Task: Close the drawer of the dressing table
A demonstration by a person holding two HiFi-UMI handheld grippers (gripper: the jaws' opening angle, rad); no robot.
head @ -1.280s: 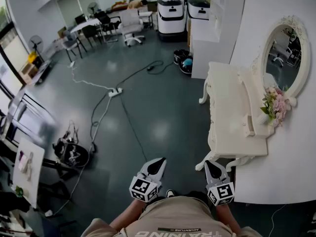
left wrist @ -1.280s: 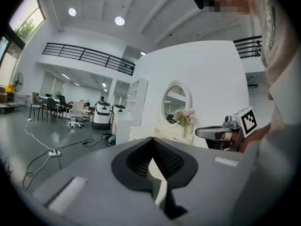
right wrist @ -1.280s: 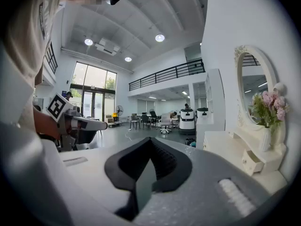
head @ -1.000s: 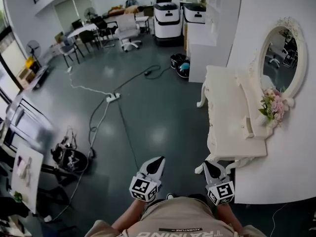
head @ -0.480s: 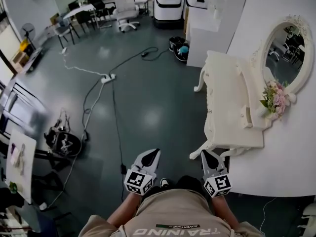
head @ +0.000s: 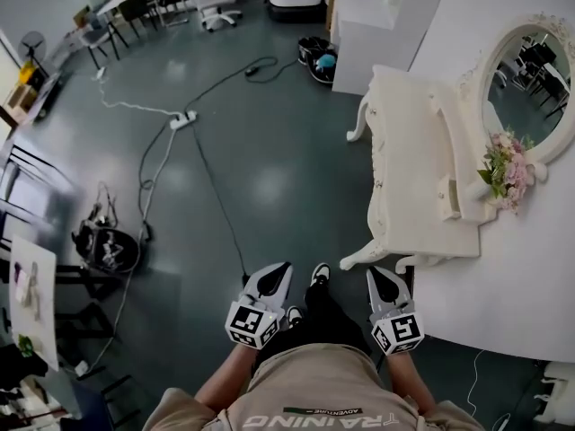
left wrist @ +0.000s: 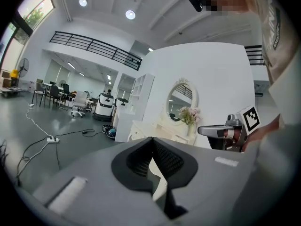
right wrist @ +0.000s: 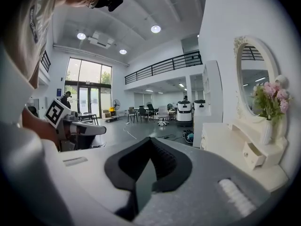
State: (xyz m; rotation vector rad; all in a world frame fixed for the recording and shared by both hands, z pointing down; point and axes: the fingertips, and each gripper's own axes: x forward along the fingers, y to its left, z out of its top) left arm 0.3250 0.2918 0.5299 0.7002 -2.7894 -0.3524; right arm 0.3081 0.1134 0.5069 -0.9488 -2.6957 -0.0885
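Drawer (right wrist: 254,155) stuck out open from the small upper unit on the dressing table (head: 409,178), at right of scene, near the flowers (head: 508,171). Right gripper (head: 384,287) and left gripper (head: 269,285) were both well apart from it, jaws together, nothing held. Risks, as a guess: an off-centre push w/ the closed tip could skew & jam the drawer; overreach could clip the flowers; floor cable (head: 214,187) could snag a foot on approach.

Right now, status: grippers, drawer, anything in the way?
Left gripper shut, empty; right gripper shut, empty; both at the waist. Small drawer on dressing table open, untouched. Nothing seen blocking it.
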